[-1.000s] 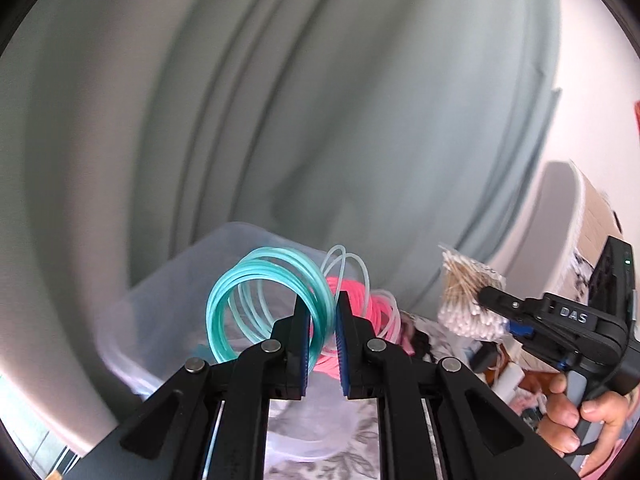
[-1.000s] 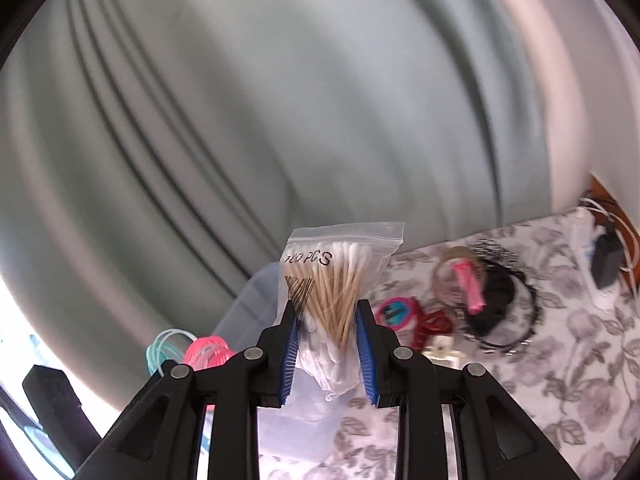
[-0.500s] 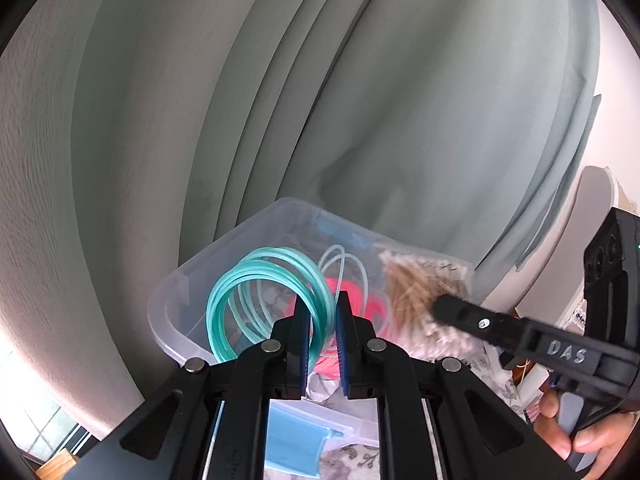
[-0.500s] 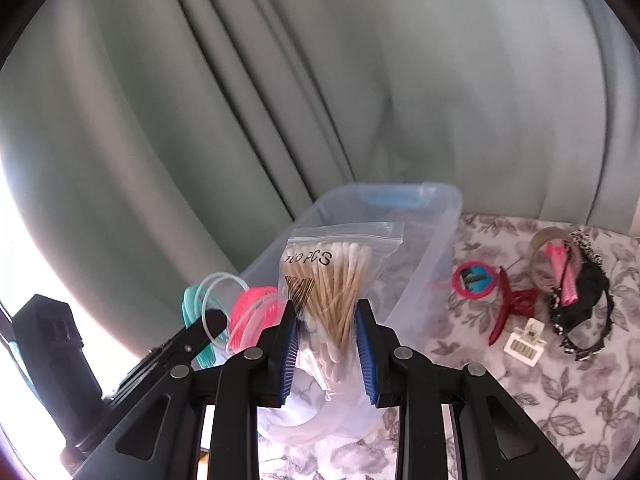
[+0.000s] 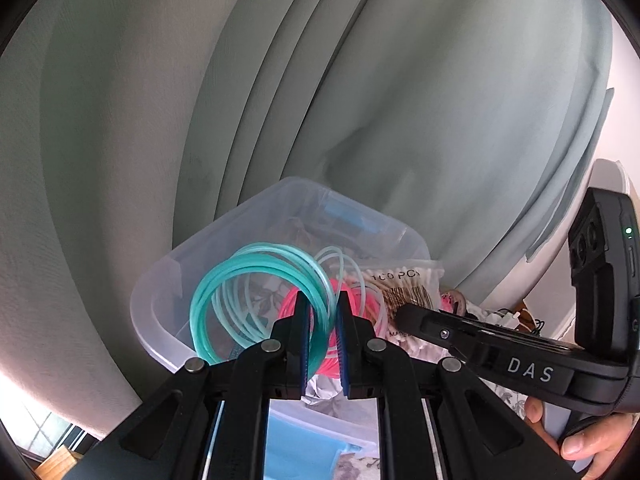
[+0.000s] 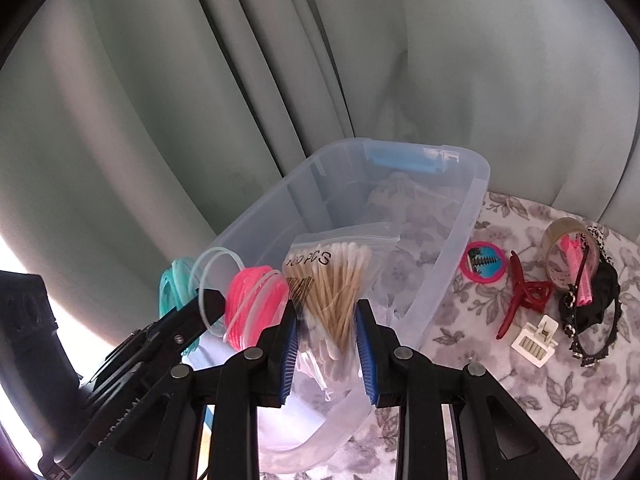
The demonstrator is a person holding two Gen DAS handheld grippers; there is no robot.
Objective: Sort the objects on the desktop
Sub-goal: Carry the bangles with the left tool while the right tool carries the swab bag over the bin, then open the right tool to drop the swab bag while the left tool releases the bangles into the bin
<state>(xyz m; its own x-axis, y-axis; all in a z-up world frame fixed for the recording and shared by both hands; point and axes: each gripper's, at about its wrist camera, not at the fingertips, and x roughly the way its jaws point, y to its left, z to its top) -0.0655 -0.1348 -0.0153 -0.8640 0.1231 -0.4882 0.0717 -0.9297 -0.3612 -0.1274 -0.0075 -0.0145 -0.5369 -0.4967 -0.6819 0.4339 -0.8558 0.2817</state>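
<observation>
Halfway-ish: left gripper [image 5: 323,322] clamps the plastic rings [image 5: 256,280], right gripper [image 6: 326,322] pinches the swab bag [image 6: 336,276], both over the bin [image 6: 468,216]; hair clutter [image 6: 560,296] lower right remains.

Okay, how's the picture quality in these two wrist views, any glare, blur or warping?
Left wrist view: sharp, with fisheye bending of the curtain folds and a dark round rim. Right wrist view: also sharp, but daylight blows out the lower left edge, while the clear bin and cotton swab bag stay readable.

I read "100 PCS" on the cotton swab bag [image 6: 336,292] and "DAS" on my right gripper's arm [image 5: 530,369].
</observation>
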